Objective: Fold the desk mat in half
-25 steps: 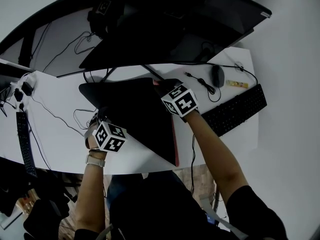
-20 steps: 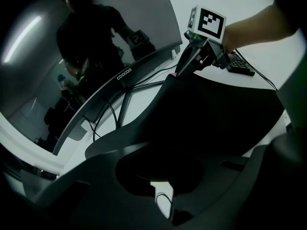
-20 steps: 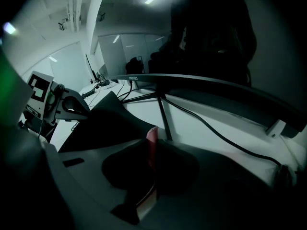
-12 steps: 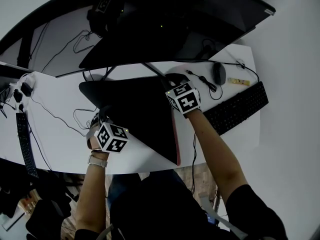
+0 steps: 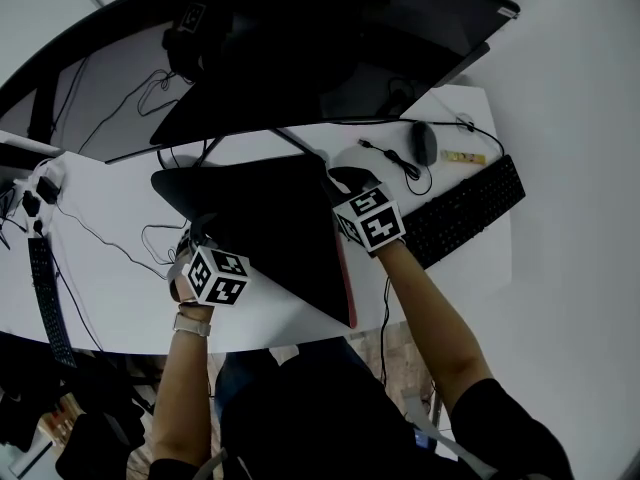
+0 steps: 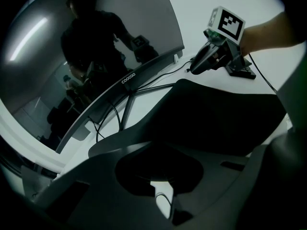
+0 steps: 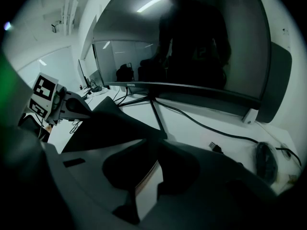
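Black desk mat (image 5: 270, 230), white desk (image 5: 110, 268), black keyboard (image 5: 465, 208)

Blk sleeves (image 5: 495, 418), L wrist watch (image 5: 190, 322).

A white desk (image 5: 110, 288) bears a wide curved monitor (image 5: 330, 68), a black keyboard (image 5: 465, 208) and a mouse (image 5: 424, 144). Brownish floor (image 5: 398, 346) shows under its front edge. A ceiling lamp (image 7: 150, 4) is mirrored in the screen.

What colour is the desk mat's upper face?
Black; the desk mat shows best in the head view.
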Demonstrator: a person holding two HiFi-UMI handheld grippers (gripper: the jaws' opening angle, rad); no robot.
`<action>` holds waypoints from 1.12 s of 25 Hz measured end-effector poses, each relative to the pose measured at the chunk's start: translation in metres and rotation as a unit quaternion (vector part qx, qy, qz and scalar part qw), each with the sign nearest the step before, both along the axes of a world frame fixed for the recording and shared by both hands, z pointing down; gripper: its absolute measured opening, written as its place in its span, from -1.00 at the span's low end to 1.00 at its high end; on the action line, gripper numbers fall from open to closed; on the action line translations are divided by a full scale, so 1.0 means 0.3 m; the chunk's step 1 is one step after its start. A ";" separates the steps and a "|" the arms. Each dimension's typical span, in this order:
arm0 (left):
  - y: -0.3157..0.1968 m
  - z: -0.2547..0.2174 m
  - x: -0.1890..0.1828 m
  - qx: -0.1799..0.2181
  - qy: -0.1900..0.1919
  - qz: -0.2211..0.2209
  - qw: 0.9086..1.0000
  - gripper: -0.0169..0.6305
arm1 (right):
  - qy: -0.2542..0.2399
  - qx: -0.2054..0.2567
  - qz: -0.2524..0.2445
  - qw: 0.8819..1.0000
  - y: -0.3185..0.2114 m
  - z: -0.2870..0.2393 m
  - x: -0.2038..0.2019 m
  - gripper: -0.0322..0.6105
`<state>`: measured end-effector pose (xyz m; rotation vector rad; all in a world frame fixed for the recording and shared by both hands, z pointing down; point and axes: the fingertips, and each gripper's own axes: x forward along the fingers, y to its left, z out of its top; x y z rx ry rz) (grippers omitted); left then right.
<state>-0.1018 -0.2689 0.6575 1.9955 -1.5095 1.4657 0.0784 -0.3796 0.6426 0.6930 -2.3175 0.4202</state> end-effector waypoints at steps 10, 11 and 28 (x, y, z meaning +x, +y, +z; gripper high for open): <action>0.058 -0.034 -0.006 -0.015 0.030 0.004 0.999 -0.92 | 0.012 0.004 0.017 1.000 0.163 -0.112 0.023 -0.70; 0.066 -0.043 -0.010 -0.013 0.034 0.005 0.999 -0.92 | 0.012 0.004 0.022 1.000 0.180 -0.125 0.025 -0.70; 0.235 -0.341 -0.082 0.056 0.190 0.017 0.980 -0.92 | -0.033 0.035 0.090 0.995 0.494 -0.443 -0.080 -0.71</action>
